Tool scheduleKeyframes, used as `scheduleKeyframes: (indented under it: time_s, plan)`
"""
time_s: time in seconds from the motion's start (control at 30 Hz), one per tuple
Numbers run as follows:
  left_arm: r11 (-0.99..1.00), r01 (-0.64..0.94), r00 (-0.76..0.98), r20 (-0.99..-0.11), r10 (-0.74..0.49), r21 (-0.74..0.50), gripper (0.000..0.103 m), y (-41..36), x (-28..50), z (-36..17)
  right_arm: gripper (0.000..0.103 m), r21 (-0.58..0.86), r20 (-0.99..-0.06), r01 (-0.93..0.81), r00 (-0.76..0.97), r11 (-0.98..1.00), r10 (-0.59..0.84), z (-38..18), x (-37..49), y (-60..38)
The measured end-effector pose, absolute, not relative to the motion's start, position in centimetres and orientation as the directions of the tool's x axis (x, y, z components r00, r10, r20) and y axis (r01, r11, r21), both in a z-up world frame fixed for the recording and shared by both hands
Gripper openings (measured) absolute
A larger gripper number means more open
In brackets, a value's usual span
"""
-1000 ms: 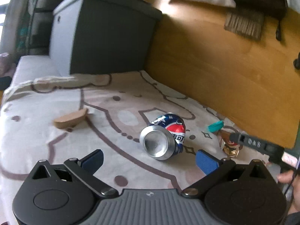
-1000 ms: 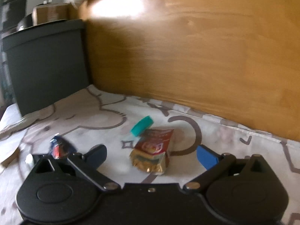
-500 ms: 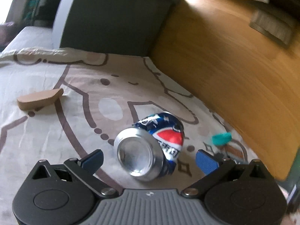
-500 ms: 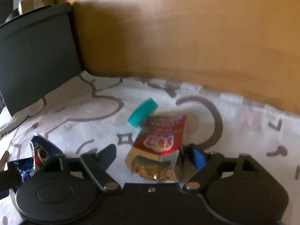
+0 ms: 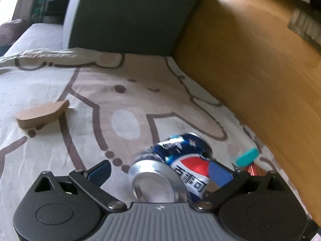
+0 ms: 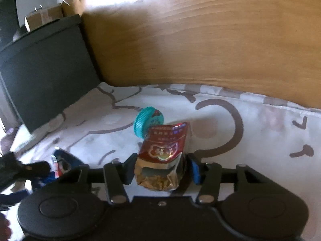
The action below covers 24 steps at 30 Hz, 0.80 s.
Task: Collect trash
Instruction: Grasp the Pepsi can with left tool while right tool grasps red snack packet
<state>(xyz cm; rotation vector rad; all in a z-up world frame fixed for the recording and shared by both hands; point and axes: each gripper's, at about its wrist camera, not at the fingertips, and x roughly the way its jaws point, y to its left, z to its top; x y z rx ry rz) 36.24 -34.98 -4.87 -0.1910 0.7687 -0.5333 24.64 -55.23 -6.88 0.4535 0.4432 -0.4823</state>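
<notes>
A crushed blue Pepsi can lies on its side on the patterned bedsheet, its silver end facing me. My left gripper is open with the can between its blue pads; the right pad touches the can. My right gripper is shut on a red and gold cigarette pack. A teal bottle cap lies just beyond the pack; it also shows in the left wrist view. The can shows in the right wrist view at lower left.
A dark bin stands at the far end of the bed against the wooden headboard. A brown flat wooden piece lies on the bedsheet to the left.
My left gripper moved forward until the can sits between its pads. My right gripper moved onto the cigarette pack and closed on it.
</notes>
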Motion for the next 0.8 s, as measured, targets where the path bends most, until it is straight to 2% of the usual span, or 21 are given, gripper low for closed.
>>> scheduleKeyframes:
  time_s: [0.2, 0.33, 0.47, 0.7, 0.73, 0.77, 0.8]
  plan:
    - [0.802, 0.536, 0.524, -0.641, -0.562, -0.264, 0.070, -34.6, 35.9, -5.3, 0.051, 0.346, -0.443, 0.447, 0.853, 0.825, -0.277, -5.4, 23.4, -54.6]
    - [0.741, 0.632, 0.475, -0.641, -0.603, -0.229, 0.062, -33.6, 36.2, -5.4, 0.050, 0.367, -0.399, 0.364, 0.893, 0.856, -0.209, -4.9, 23.2, -54.2]
    - [0.624, 0.765, 0.395, -0.649, -0.651, -0.161, 0.058, -33.0, 35.7, -5.1, 0.050, 0.362, -0.421, 0.328, 0.892, 0.873, -0.161, -5.3, 23.8, -53.8]
    - [0.510, 0.849, 0.290, -0.687, -0.667, -0.137, 0.059, -31.2, 35.3, -4.4, 0.050, 0.374, -0.468, 0.185, 0.884, 0.909, 0.012, -6.4, 25.0, -51.1]
    - [0.520, 0.842, 0.291, -0.690, -0.662, -0.143, 0.063, -31.0, 35.4, -4.2, 0.050, 0.368, -0.476, 0.172, 0.879, 0.914, 0.026, -6.6, 25.0, -50.4]
    - [0.540, 0.826, 0.293, -0.692, -0.660, -0.165, 0.078, -30.6, 35.6, -4.1, 0.050, 0.359, -0.486, 0.159, 0.873, 0.920, 0.039, -6.7, 25.0, -49.8]
    - [0.568, 0.802, 0.303, -0.691, -0.656, -0.186, 0.085, -30.3, 35.7, -3.9, 0.050, 0.356, -0.491, 0.146, 0.870, 0.923, 0.052, -7.0, 24.9, -49.4]
